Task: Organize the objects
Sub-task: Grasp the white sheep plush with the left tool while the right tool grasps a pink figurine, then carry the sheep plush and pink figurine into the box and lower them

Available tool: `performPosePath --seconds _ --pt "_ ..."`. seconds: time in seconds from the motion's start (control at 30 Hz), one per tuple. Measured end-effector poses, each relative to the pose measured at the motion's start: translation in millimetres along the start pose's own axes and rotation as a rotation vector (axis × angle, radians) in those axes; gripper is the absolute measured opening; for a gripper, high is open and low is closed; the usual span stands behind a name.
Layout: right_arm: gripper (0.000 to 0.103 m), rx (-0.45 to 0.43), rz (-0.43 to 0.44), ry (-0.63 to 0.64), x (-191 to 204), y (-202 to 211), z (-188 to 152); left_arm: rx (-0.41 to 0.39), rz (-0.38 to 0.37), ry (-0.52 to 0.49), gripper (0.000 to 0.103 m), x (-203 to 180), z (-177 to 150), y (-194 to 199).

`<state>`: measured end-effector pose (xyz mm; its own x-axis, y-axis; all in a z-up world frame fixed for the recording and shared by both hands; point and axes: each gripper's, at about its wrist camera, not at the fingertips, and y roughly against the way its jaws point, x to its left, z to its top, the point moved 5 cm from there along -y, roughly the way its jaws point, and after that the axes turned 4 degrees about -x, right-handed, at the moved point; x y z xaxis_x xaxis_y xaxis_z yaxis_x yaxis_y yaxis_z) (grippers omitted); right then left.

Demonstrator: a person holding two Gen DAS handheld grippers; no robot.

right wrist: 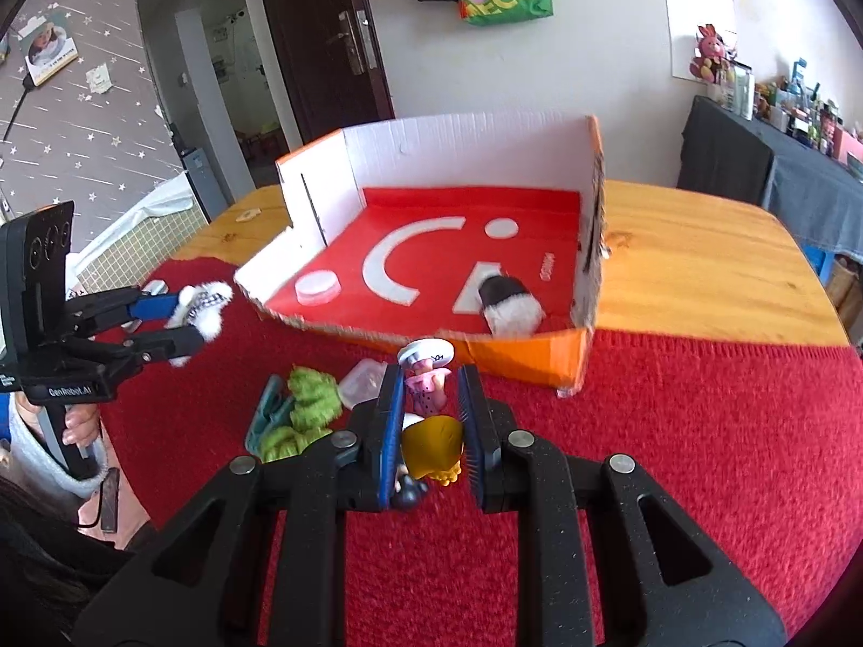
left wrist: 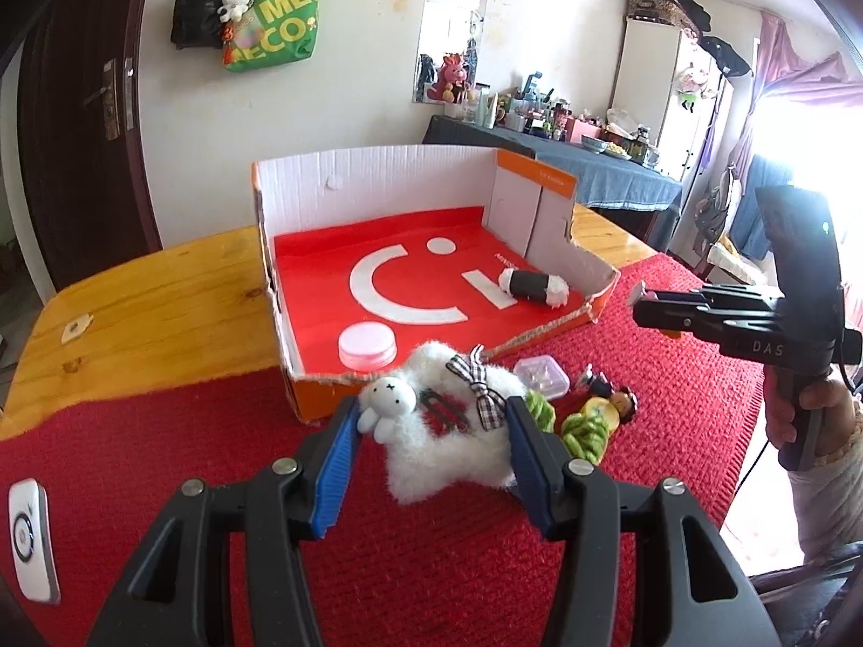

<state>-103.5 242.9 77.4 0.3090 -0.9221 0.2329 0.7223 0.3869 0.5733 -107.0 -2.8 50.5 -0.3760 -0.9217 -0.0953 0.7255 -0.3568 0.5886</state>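
My left gripper (left wrist: 431,420) is shut on a white fluffy hair clip (left wrist: 447,431) with a bunny figure and a checked bow, near the front edge of the open cardboard box (left wrist: 388,183). It also shows in the right wrist view (right wrist: 183,318). My right gripper (right wrist: 429,404) stands around a small doll (right wrist: 429,383) in a pink dress with a white hat, above a yellow figure (right wrist: 434,445); the jaws stand slightly apart from it. Inside the box lie a pink round lid (left wrist: 367,345) and a black-and-white fluffy roll (left wrist: 534,286).
On the red knitted mat (left wrist: 377,566) lie a green fluffy clip (right wrist: 307,410), a small clear plastic case (left wrist: 542,380) and a figure with a dark head (left wrist: 615,404). A white device (left wrist: 29,534) lies at the left. The wooden table (right wrist: 701,269) extends behind the box.
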Motion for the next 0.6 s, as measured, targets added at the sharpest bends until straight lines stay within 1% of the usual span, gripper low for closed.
performPosePath --seconds 0.13,0.2,0.27,0.43,0.6 --pt "0.019 0.000 0.033 0.006 4.1 -9.6 16.6 0.000 -0.033 -0.016 0.055 -3.4 13.9 -5.8" --pt "0.019 0.015 0.048 0.010 6.0 -19.1 25.1 0.005 -0.056 -0.020 0.055 -5.0 22.2 -11.9" --pt "0.019 0.027 0.053 0.019 7.1 -26.9 31.6 0.014 -0.062 -0.029 0.055 -5.5 28.6 -19.8" --pt "0.019 0.074 0.064 0.028 6.1 -54.5 45.8 0.055 -0.101 -0.045 0.055 -8.3 41.8 -43.8" --pt "0.019 0.123 0.065 0.031 3.0 -80.4 50.0 0.118 -0.119 -0.094 0.055 -14.2 46.0 -69.9"
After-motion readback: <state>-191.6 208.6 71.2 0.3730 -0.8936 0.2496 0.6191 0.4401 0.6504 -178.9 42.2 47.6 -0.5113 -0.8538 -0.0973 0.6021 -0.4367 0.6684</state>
